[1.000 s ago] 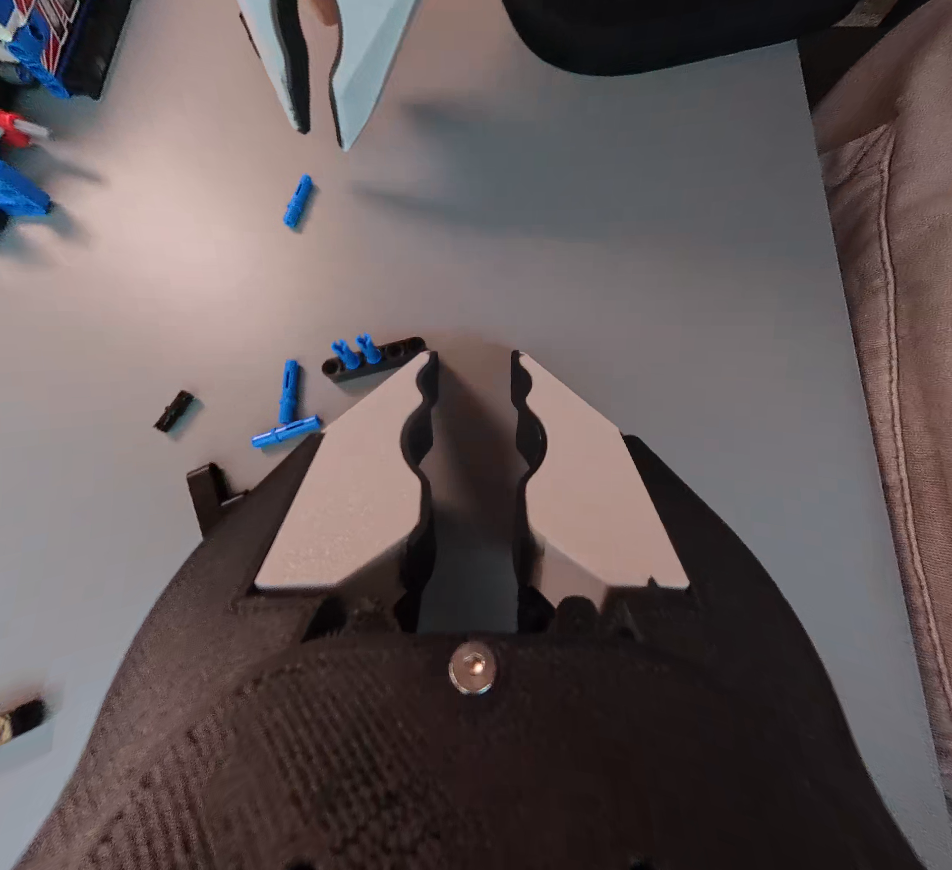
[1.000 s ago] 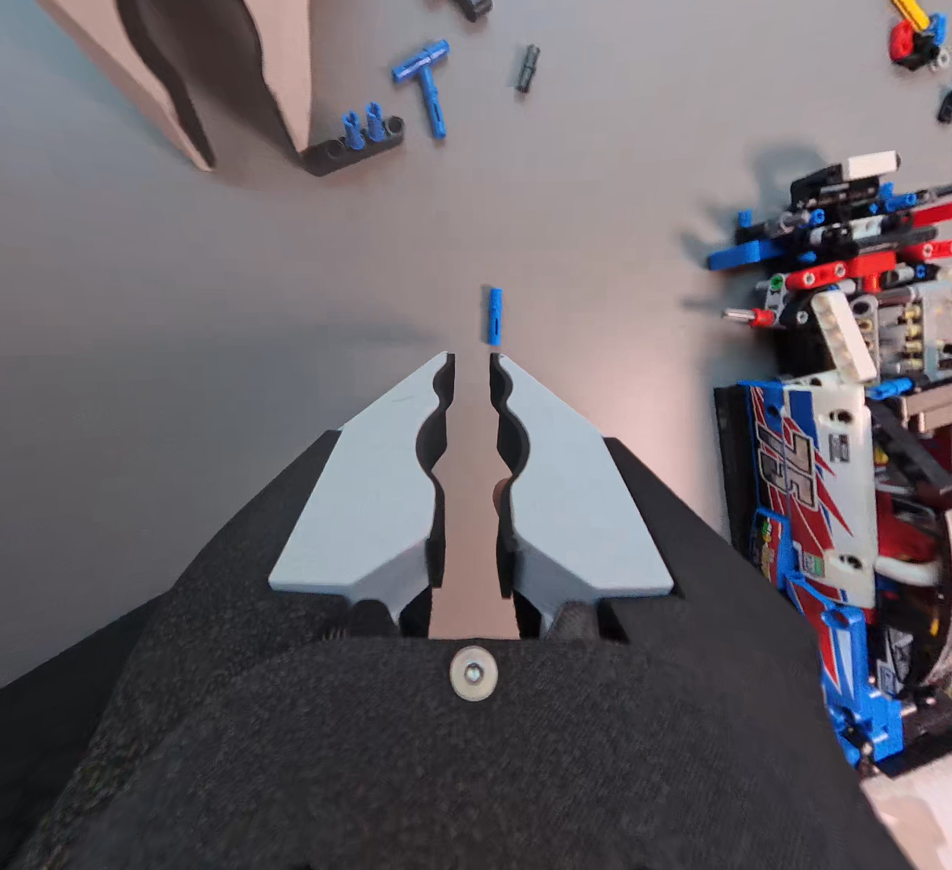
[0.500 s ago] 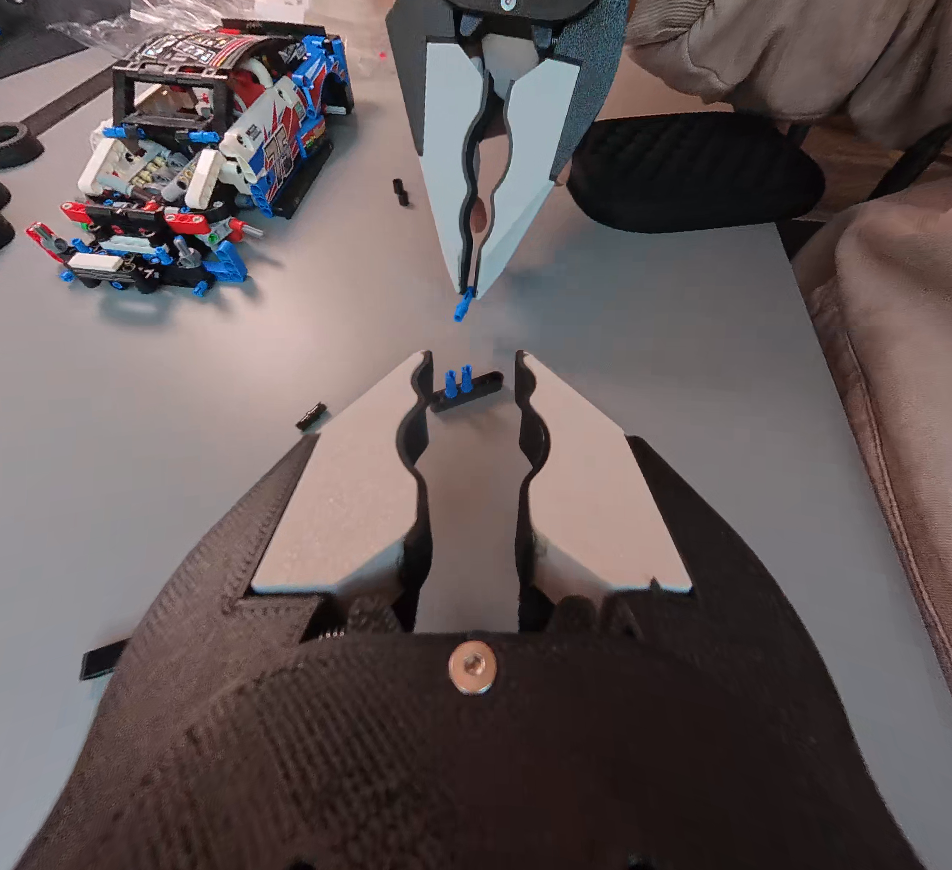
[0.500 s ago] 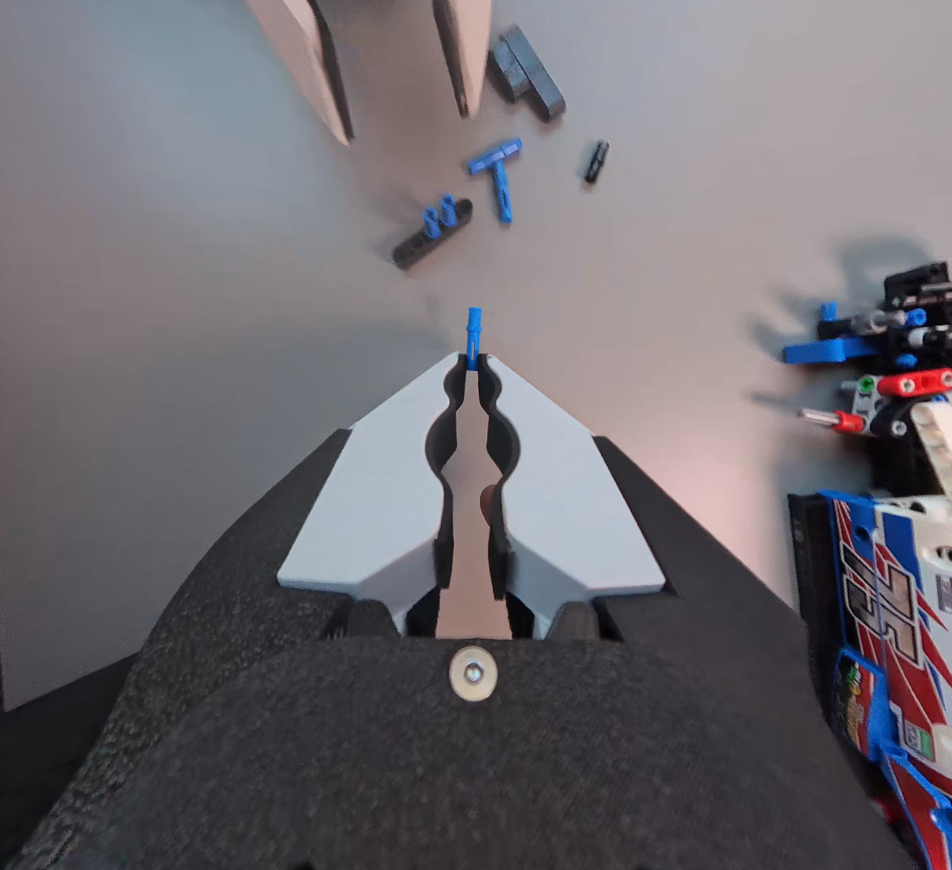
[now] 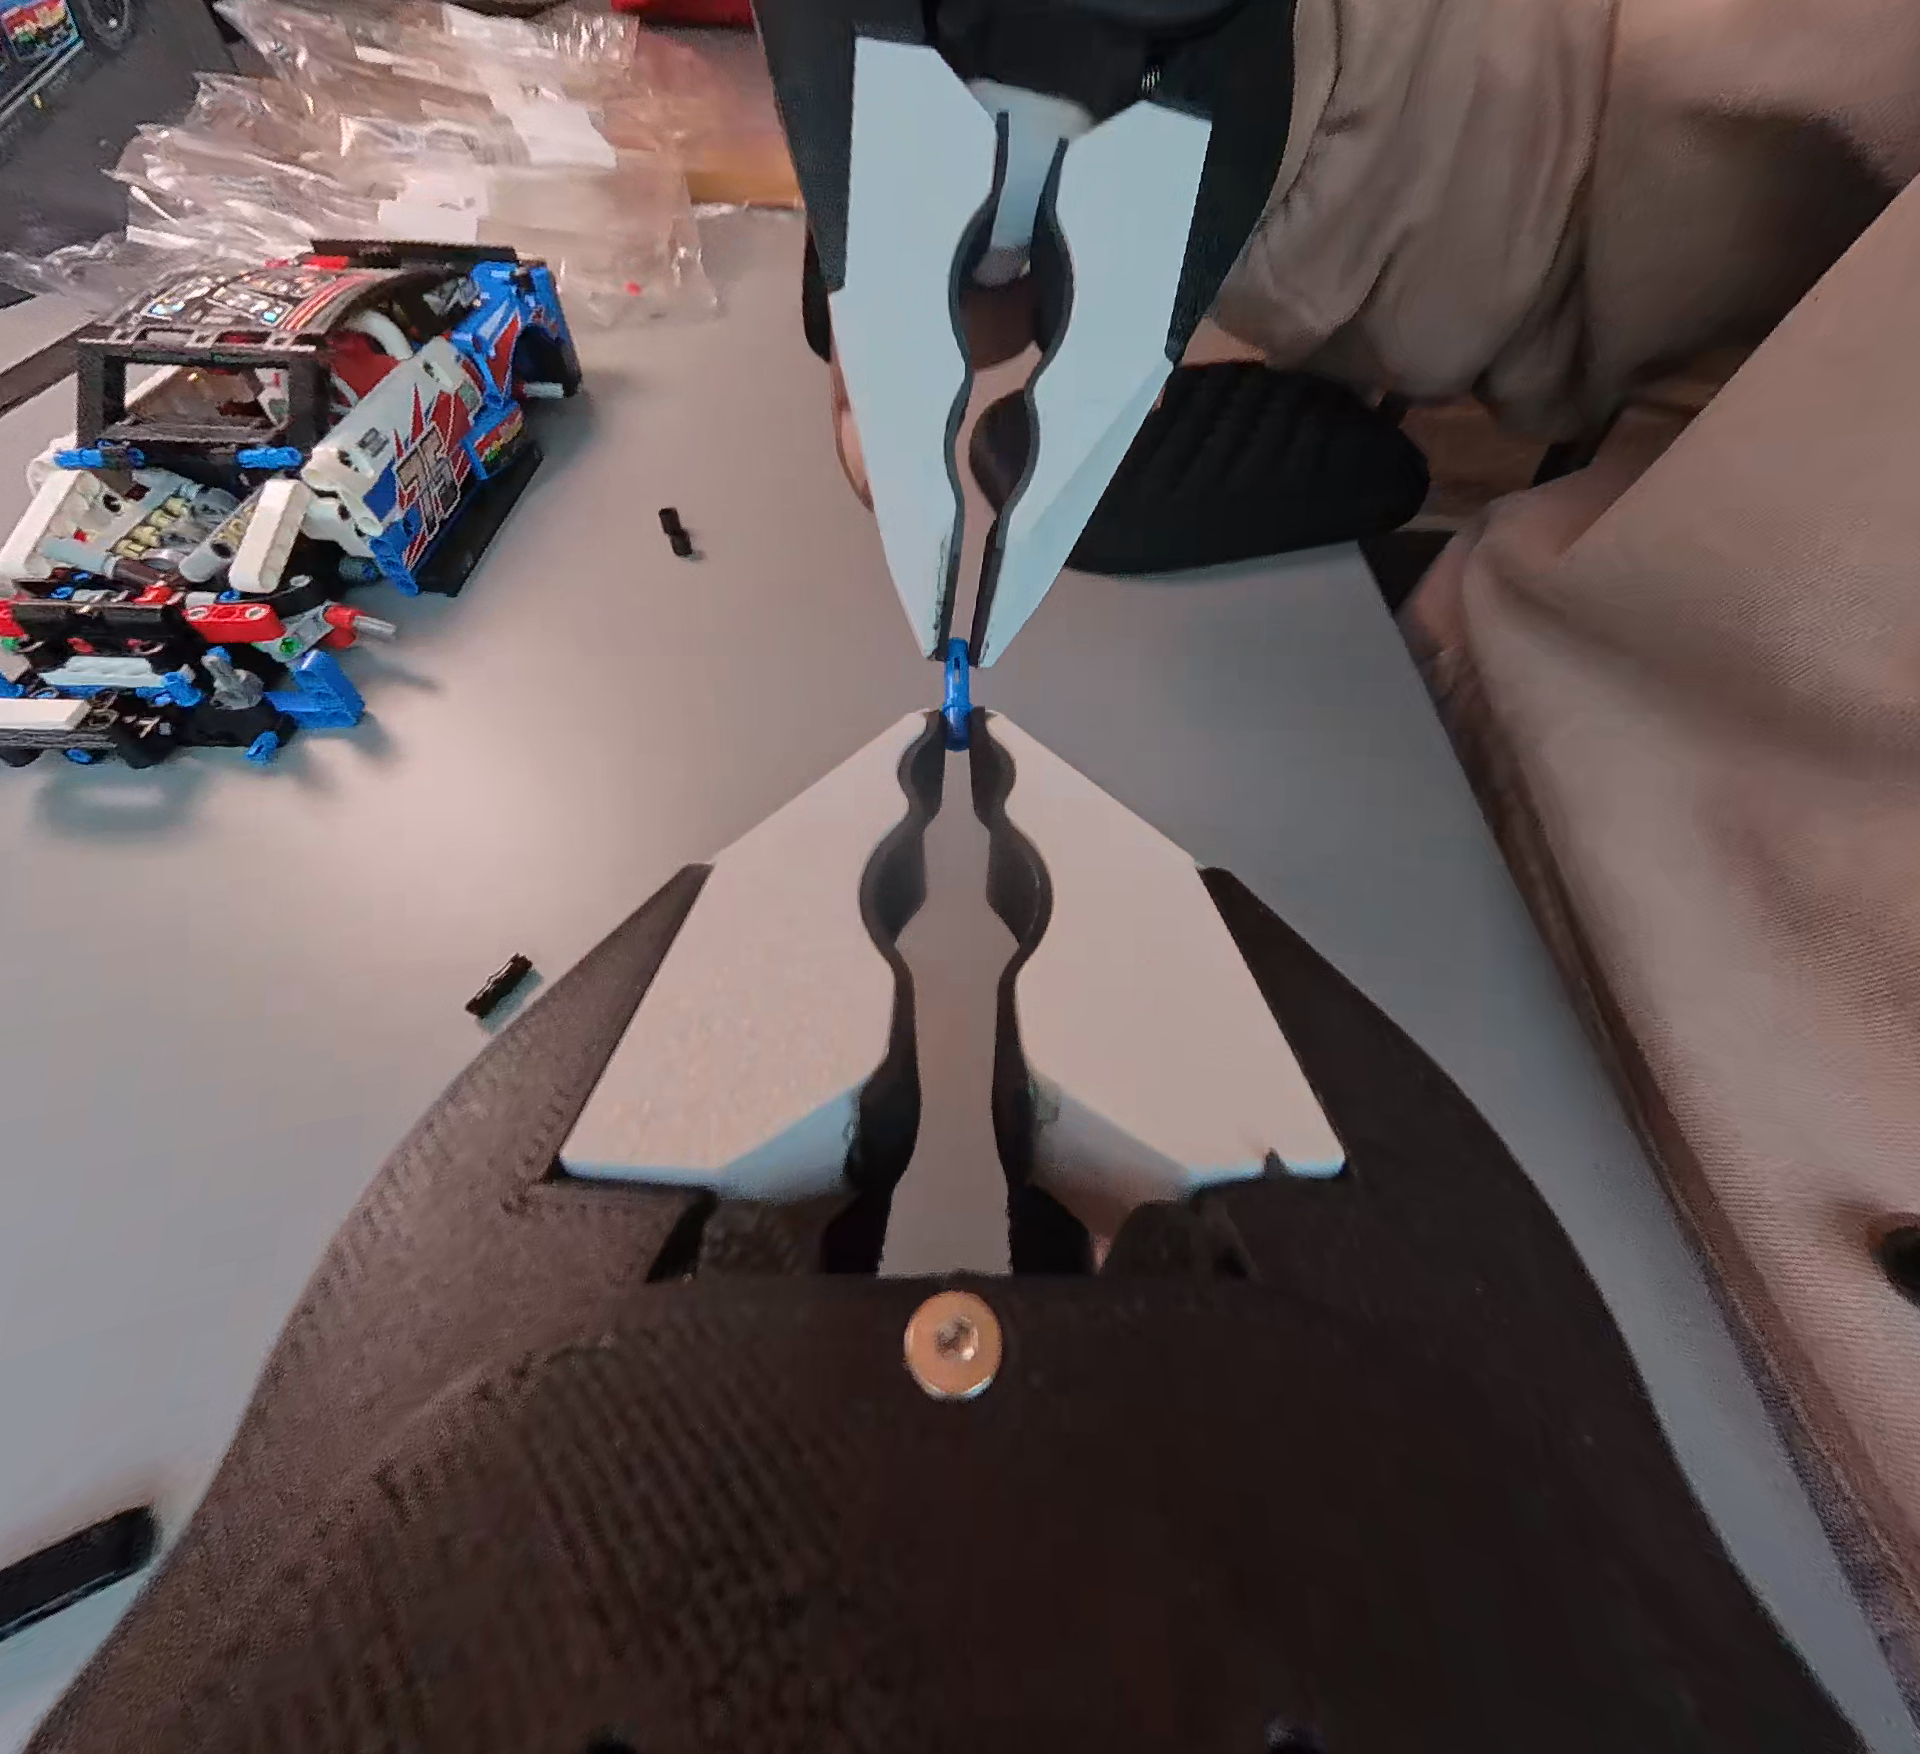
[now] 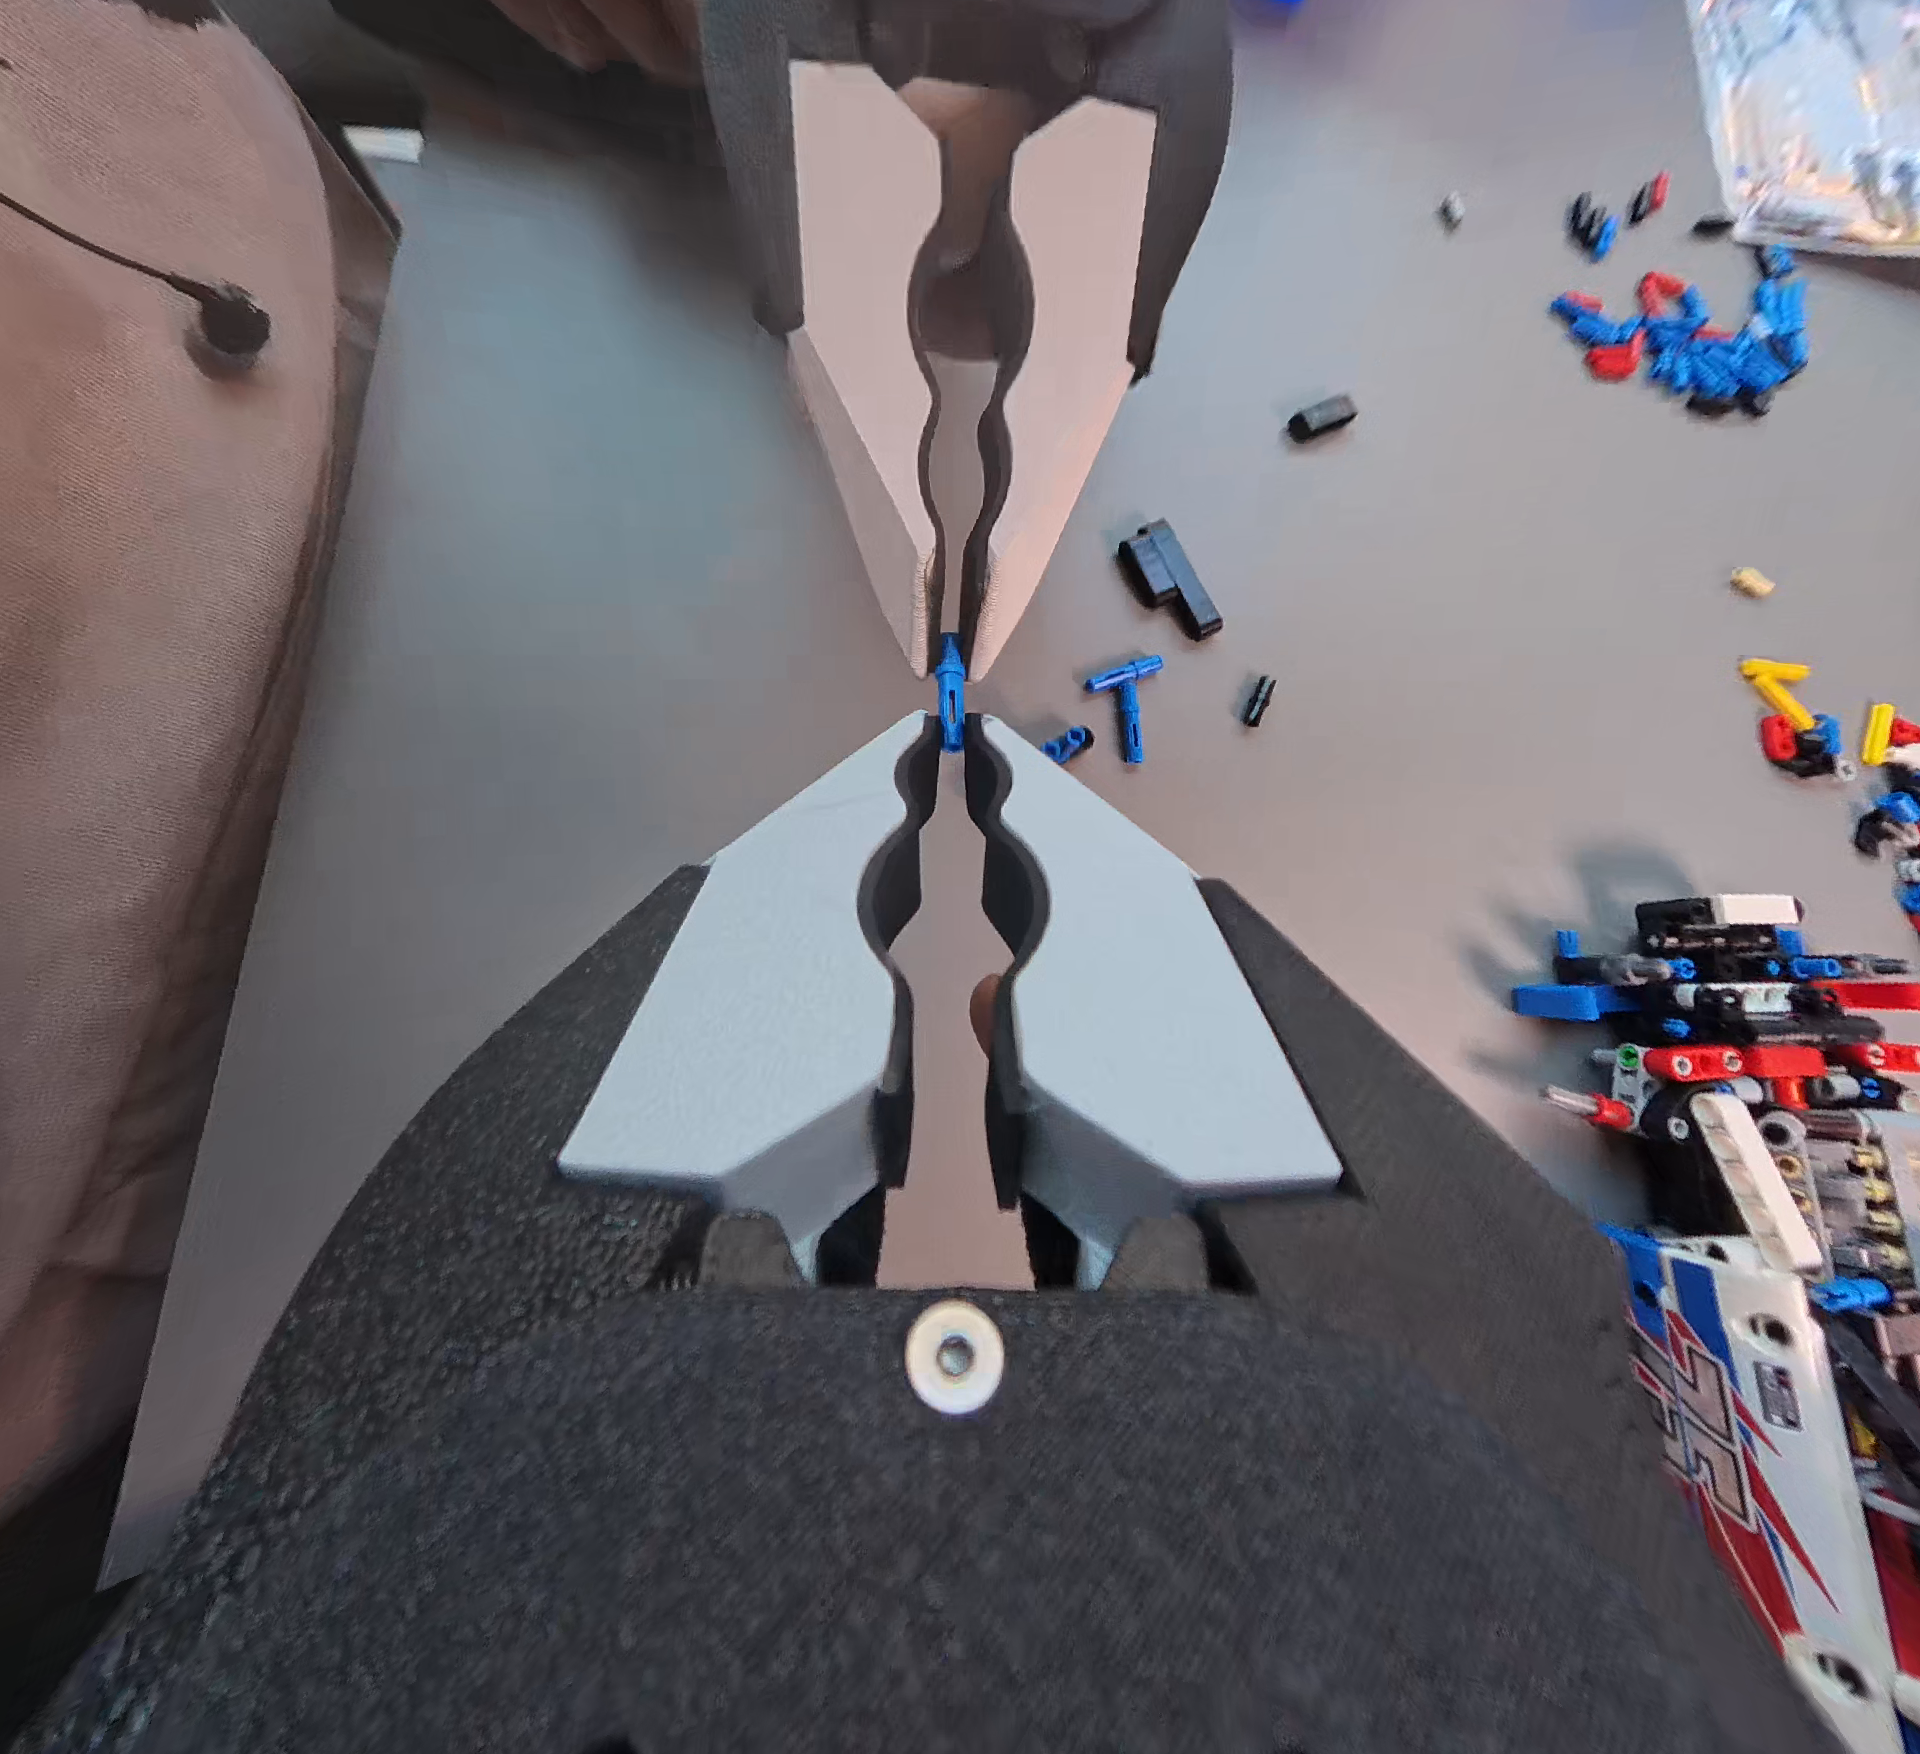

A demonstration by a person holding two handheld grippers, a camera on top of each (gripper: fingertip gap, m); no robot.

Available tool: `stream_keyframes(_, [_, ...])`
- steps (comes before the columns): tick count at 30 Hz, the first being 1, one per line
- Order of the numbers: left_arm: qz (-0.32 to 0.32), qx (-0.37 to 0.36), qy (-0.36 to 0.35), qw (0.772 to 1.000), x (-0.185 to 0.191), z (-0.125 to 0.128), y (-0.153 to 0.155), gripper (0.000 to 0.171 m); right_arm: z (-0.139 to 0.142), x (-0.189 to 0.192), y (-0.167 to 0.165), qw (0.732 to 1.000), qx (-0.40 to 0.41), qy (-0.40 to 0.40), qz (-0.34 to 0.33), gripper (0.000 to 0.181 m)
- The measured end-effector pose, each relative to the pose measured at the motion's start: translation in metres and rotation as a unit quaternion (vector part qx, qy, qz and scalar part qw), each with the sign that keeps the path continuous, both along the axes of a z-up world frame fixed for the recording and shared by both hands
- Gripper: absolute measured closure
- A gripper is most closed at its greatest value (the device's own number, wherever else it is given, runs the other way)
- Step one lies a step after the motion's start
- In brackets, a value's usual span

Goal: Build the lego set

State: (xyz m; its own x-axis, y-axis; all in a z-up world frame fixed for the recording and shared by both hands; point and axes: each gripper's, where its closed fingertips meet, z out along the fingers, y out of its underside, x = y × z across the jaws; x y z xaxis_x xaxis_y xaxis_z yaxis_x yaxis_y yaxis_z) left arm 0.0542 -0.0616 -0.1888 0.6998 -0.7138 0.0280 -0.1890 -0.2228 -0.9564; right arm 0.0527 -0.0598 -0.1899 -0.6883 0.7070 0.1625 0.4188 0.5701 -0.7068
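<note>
- Two grippers now meet tip to tip above the table: our left gripper and our right gripper each pinch an end of one small blue plastic connector pin, held in the air between them
- Half a second ago only our right one carried the pin, while our left stood wide over the short black beam with two blue pins on the table; our left has since narrowed onto the pin's free end
- We judge this a hand-over or a re-grip of the pin, ahead of pressing it into a beam; whether the left grip is firm we cannot tell
- Both pairs of fingers are drawn in narrow, with only the pin's width between the tips
- Smooth grey table: the part-built blue, white and red model car stands far left in the left wrist view, clear plastic bags behind it
- Right of the tips in the right wrist view lie a blue T-shaped piece, black bricks and, farther off, a heap of blue and red pieces
</note>
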Motion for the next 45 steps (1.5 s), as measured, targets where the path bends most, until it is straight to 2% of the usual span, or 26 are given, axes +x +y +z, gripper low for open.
stream_keyframes(3, [-0.03,0.012,-0.073,0.997,0.002,0.021,-0.007,0.169,0.024,0.001,-0.008,0.995,-0.065,0.072,0.002,0.179])
stream_keyframes(5, [-0.045,0.025,-0.083,0.995,0.006,0.027,-0.011,0.169,0.032,0.003,-0.013,0.991,-0.088,0.099,0.003,0.179])
stream_keyframes(12, [-0.062,0.041,-0.086,0.993,0.016,0.031,-0.015,0.169,0.034,0.01,-0.022,0.988,-0.109,0.11,0.006,0.179])
stream_keyframes(23, [-0.05,0.051,-0.09,0.993,0.012,0.033,-0.013,0.169,0.034,0.006,-0.019,0.983,-0.152,0.096,-0.02,0.179])
stream_keyframes(24, [-0.047,0.05,-0.082,0.994,0.01,0.032,-0.012,0.168,0.035,0.006,-0.018,0.984,-0.153,0.093,-0.02,0.179])
stream_keyframes(26, [-0.02,0.042,-0.029,0.998,-0.004,0.019,-0.003,0.152,0.03,0.007,-0.008,0.988,-0.132,0.072,-0.029,0.179])
stream_keyframes(28, [0.005,0.013,0.066,0.998,-0.024,-0.009,0.009,0.143,0.014,0.012,0.003,0.995,-0.091,0.026,-0.037,0.179])
stream_keyframes(30, [0.001,-0.037,0.125,0.991,-0.037,-0.035,0.018,0.136,-0.002,0.014,0.006,0.998,-0.055,-0.01,-0.037,0.179])
stream_keyframes(36, [-0.075,-0.111,0.185,0.974,-0.029,-0.065,0.026,0.144,-0.028,0.01,0.005,0.997,-0.028,-0.05,-0.053,0.179])
stream_keyframes(39, [-0.07,-0.122,0.209,0.968,-0.027,-0.07,0.025,0.157,-0.034,0.01,0.014,0.995,-0.016,-0.069,-0.077,0.179])
stream_keyframes(43, [-0.042,-0.119,0.221,0.967,-0.02,-0.071,0.017,0.164,-0.04,0.009,0.018,0.99,-0.011,-0.105,-0.088,0.179])
stream_keyframes(45, [-0.03,-0.123,0.215,0.968,-0.016,-0.071,0.011,0.162,-0.043,0.008,0.016,0.989,-0.008,-0.121,-0.084,0.179])
